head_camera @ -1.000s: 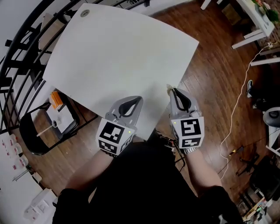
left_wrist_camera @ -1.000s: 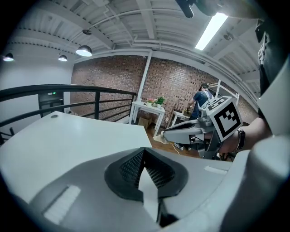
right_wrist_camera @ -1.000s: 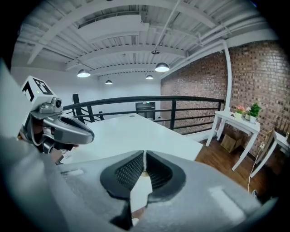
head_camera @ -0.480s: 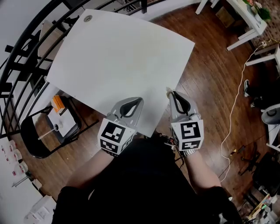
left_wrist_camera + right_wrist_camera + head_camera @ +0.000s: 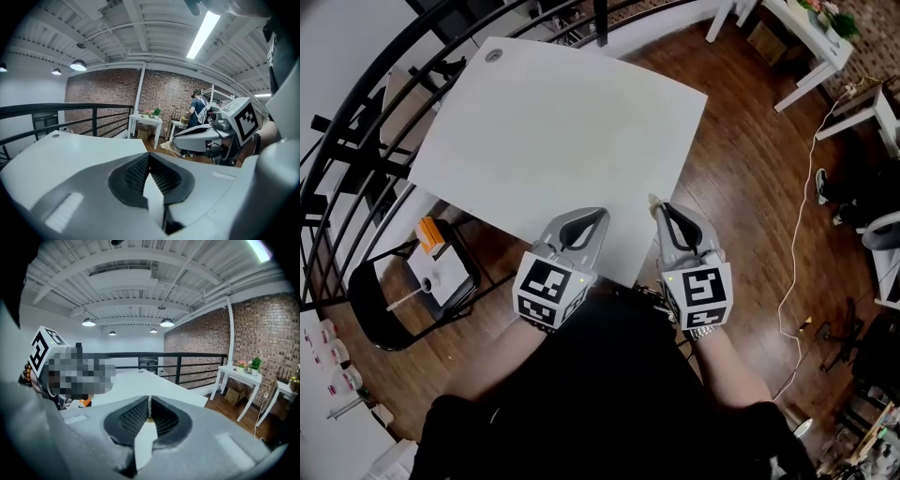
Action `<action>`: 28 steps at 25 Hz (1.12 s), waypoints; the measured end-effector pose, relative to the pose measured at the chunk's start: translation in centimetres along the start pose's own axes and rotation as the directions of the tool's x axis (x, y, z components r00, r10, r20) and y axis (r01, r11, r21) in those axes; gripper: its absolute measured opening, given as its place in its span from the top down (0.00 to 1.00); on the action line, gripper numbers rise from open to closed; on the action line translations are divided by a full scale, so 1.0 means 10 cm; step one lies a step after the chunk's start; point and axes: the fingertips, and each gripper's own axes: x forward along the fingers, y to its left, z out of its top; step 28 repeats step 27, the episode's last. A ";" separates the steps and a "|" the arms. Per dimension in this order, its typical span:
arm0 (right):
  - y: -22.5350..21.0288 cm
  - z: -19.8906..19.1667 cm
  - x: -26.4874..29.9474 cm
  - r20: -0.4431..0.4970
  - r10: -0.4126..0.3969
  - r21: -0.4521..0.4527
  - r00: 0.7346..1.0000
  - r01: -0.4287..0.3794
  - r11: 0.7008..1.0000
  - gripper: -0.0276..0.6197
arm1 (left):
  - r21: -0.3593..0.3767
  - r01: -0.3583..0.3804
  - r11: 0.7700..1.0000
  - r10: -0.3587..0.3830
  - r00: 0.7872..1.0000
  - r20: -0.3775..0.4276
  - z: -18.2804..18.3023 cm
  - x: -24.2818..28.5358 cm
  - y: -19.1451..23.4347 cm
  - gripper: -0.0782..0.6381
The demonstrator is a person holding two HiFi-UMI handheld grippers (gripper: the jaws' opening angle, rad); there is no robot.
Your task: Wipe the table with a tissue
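Note:
The white table (image 5: 553, 131) fills the upper middle of the head view. My left gripper (image 5: 600, 214) hangs over its near corner, shut with nothing between its fingers (image 5: 149, 154). Just off the table's right edge, over the wood floor, is my right gripper (image 5: 658, 206), shut on a small pale tissue (image 5: 653, 199) that pokes out at its tip. In the left gripper view the same crumpled tissue (image 5: 167, 146) shows at the right gripper's nose (image 5: 174, 140). From the right gripper view, only a sliver of tissue (image 5: 149, 420) shows between the shut jaws.
A black railing (image 5: 356, 103) runs along the table's far and left sides. A black chair (image 5: 431, 262) holding an orange box stands at the left. White tables (image 5: 806, 56) and a cable (image 5: 802, 234) lie to the right. A person (image 5: 199, 105) stands far off.
The head view has shifted a little, so the table sits higher in the picture. Both grippers stay shut near the table's near corner, the right one still holding the tissue.

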 end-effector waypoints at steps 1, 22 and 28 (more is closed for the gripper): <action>0.04 0.02 -0.03 0.004 -0.001 -0.003 1.000 0.001 1.000 0.95 | 0.005 0.004 1.000 -0.004 1.000 0.005 0.01 -0.03 -0.02 0.88; 0.78 0.11 -0.54 0.066 -0.042 -0.043 0.997 0.045 0.998 0.95 | 0.062 0.050 0.997 -0.055 0.995 0.079 0.03 -0.64 -0.21 0.88; 0.91 0.10 -0.64 0.075 -0.047 -0.047 0.996 0.051 0.998 0.95 | 0.072 0.053 0.996 -0.059 0.994 0.089 0.00 -0.77 -0.25 0.88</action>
